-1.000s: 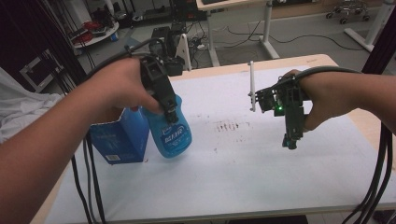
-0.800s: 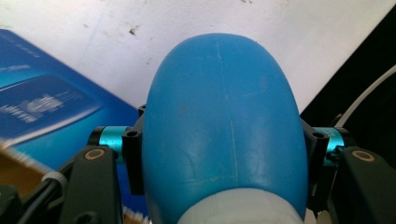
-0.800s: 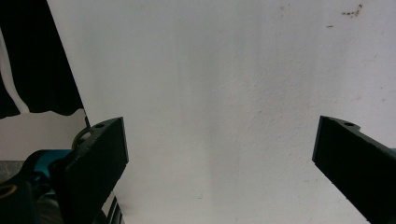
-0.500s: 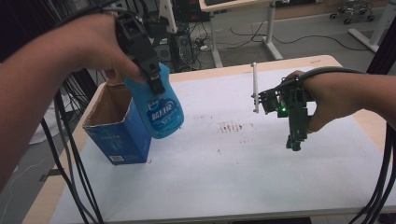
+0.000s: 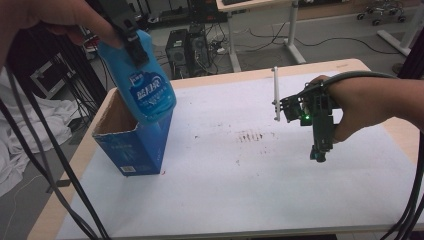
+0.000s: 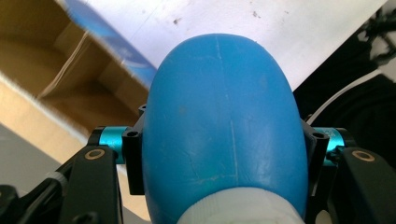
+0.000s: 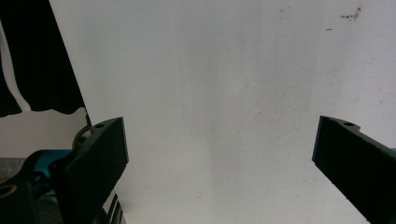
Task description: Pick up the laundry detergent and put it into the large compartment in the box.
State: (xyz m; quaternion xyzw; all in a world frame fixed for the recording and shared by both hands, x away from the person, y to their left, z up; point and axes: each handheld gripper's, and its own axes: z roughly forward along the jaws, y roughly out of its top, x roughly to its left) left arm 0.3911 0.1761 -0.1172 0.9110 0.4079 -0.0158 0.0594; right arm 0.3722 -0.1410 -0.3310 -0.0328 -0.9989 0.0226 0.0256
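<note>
Bottle transfer under way: left gripper (image 5: 131, 37) is clamped on the rounded blue plastic bottle with a printed label (image 5: 145, 85), which over the last second has risen from beside the open-topped blue cardboard box (image 5: 131, 150) to hang tilted above its opening, base just over the rim. In the left gripper view the 2 jaws press the bottle's sides, brown box interior below. Right gripper (image 5: 320, 145) holds its place over the white-covered table (image 5: 240, 180), jaws wide apart and empty. Likely next: lowering into the box.
</note>
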